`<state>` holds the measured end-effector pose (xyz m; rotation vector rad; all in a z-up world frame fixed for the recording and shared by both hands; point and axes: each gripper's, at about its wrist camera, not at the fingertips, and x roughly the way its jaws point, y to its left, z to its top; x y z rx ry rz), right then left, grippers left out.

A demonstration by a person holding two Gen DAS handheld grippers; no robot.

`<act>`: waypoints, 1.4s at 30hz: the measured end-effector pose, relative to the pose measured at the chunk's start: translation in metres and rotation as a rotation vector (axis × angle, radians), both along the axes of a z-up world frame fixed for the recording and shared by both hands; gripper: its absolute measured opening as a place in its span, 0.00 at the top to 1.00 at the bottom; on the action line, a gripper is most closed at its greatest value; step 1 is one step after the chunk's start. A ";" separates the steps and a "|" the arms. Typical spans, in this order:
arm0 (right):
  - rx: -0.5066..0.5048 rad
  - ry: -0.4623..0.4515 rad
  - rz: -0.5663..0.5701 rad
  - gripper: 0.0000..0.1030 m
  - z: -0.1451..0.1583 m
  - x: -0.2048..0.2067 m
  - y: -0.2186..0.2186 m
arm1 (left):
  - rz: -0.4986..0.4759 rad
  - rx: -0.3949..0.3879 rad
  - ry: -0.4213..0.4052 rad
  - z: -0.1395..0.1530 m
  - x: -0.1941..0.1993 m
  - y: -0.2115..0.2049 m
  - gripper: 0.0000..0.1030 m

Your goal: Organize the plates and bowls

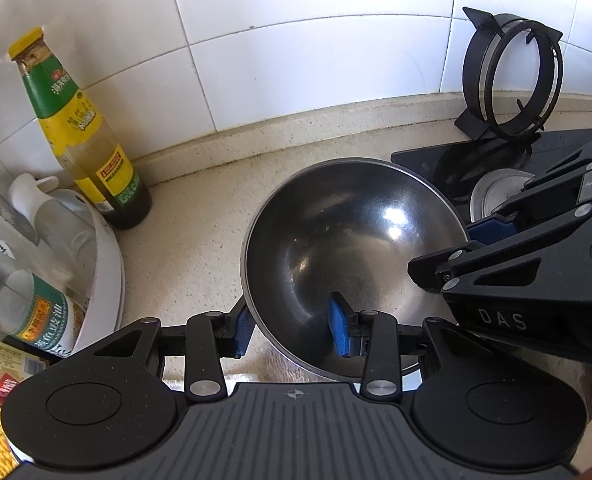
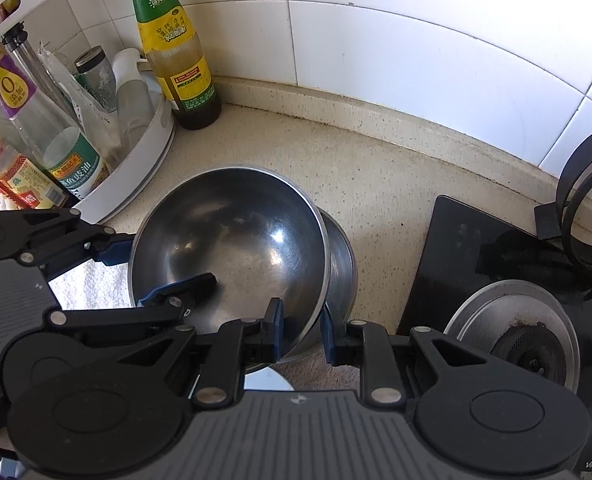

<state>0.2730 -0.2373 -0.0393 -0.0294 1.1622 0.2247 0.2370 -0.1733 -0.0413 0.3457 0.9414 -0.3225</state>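
Note:
A steel bowl (image 1: 355, 232) (image 2: 232, 232) hangs tilted above the counter, held from both sides. My left gripper (image 1: 292, 328) (image 2: 152, 268) is shut on its near-left rim, one blue pad outside the wall and the other inside. My right gripper (image 2: 303, 334) (image 1: 451, 244) is shut on the opposite rim in the same way. Directly under the raised bowl sits a second steel bowl (image 2: 341, 264), partly hidden by it. A white round edge (image 2: 268, 380) shows below the bowls; I cannot tell what it is.
A yellow-labelled sauce bottle (image 1: 92, 152) stands by the tiled wall. A white caddy (image 2: 152, 148) full of bottles fills the left. On the right are a black glass hob (image 2: 447, 264), its burner (image 2: 515, 340), and a pan-support ring (image 1: 511, 76) leaning on the wall. A white cloth (image 2: 88, 284) lies under the bowls.

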 end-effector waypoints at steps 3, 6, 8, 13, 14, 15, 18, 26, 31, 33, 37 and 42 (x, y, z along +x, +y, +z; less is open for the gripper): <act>0.000 0.001 0.001 0.75 0.000 0.000 0.000 | -0.002 0.002 0.001 0.000 -0.001 0.000 0.55; -0.001 0.006 0.004 0.75 -0.001 0.001 0.001 | 0.000 0.003 0.001 0.000 0.000 0.000 0.55; -0.001 0.007 0.005 0.75 -0.002 0.002 0.001 | 0.001 0.004 0.005 -0.001 0.000 0.000 0.55; -0.002 0.013 0.006 0.75 -0.004 0.004 -0.001 | 0.003 0.007 0.010 -0.003 0.001 0.001 0.55; -0.002 0.013 0.006 0.75 -0.004 0.004 -0.001 | 0.003 0.005 0.011 -0.003 0.002 0.001 0.55; -0.002 0.015 0.005 0.75 -0.005 0.004 -0.001 | 0.002 0.005 0.012 -0.003 0.002 0.001 0.55; -0.004 0.016 0.003 0.75 -0.006 0.005 -0.002 | 0.002 0.005 0.013 -0.004 0.003 -0.001 0.55; -0.016 0.006 -0.011 0.75 -0.004 0.004 -0.002 | -0.007 0.011 0.012 -0.004 0.005 -0.004 0.55; -0.036 -0.024 -0.022 0.74 0.000 0.003 -0.007 | -0.026 0.001 0.019 -0.004 0.005 -0.004 0.54; -0.041 -0.037 -0.029 0.72 0.003 0.003 -0.010 | -0.035 0.001 0.019 -0.005 0.005 -0.004 0.54; -0.032 -0.044 -0.036 0.70 0.008 0.002 -0.014 | -0.043 0.006 0.002 -0.004 0.003 -0.004 0.53; -0.030 -0.040 -0.019 0.70 0.010 0.000 -0.012 | -0.057 -0.002 -0.013 0.001 0.002 -0.003 0.48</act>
